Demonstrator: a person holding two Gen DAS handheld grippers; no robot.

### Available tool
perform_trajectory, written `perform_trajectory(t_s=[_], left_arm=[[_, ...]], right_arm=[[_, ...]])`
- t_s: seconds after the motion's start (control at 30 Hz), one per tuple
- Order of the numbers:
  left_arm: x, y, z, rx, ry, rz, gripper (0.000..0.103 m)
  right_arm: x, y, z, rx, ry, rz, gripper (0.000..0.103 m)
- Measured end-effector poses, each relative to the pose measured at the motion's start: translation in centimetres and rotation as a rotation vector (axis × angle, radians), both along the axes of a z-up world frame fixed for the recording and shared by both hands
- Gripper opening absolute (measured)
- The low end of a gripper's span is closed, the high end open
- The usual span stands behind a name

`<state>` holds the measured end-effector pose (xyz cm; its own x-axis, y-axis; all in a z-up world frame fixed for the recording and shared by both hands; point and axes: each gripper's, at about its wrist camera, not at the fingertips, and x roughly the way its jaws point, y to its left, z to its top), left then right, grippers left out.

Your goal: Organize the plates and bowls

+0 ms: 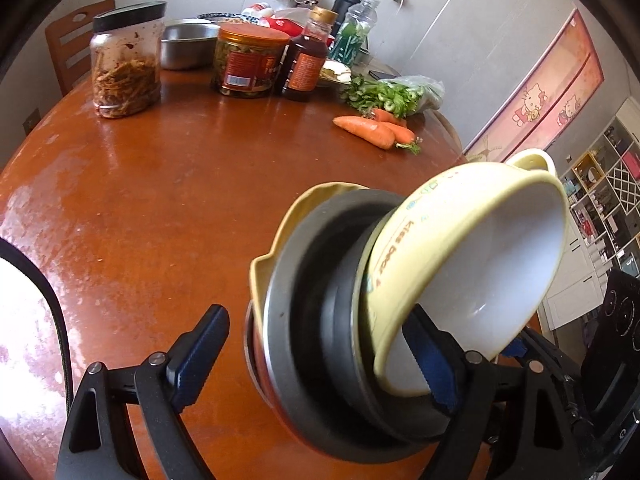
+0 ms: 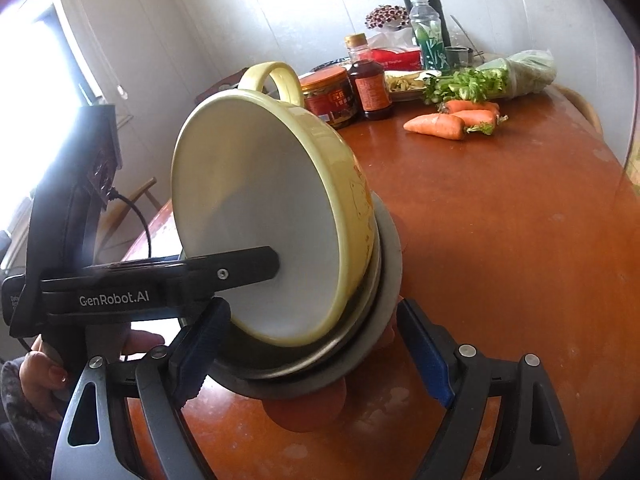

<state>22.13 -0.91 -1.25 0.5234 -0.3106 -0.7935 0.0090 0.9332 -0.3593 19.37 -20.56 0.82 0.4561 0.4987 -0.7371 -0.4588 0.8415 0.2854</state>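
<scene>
A tipped stack of bowls sits between both grippers. On top is a yellow bowl (image 1: 472,240) (image 2: 256,208) with a white inside and loop handles. Under it is a grey steel bowl (image 1: 312,312) (image 2: 384,280), then another yellow bowl (image 1: 280,232) and a red bowl (image 1: 260,372). My left gripper (image 1: 318,320) is open: one finger (image 2: 240,270) reaches into the yellow bowl's white inside, the other pad (image 1: 200,356) stands off the stack. My right gripper (image 2: 312,308) has its pads against both sides of the grey bowl's rim and holds the stack tilted.
The round brown table (image 1: 160,200) carries jars (image 1: 124,60), a sauce bottle (image 1: 306,56), a steel basin (image 1: 188,40), carrots (image 2: 452,120) and bagged greens (image 2: 500,76) at the back. A wooden chair (image 1: 76,40) stands behind it. A person's hand (image 2: 40,372) holds the left gripper.
</scene>
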Motion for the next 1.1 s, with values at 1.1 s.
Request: perform_trajectory(t_s=[1.1], left_arm=[[-13.2, 0.4, 3.6, 0.201, -0.166, 0.076, 0.088]], right_arm=[[-9.6, -0.7, 2.5, -0.085, -0.136, -0.108, 0.087]])
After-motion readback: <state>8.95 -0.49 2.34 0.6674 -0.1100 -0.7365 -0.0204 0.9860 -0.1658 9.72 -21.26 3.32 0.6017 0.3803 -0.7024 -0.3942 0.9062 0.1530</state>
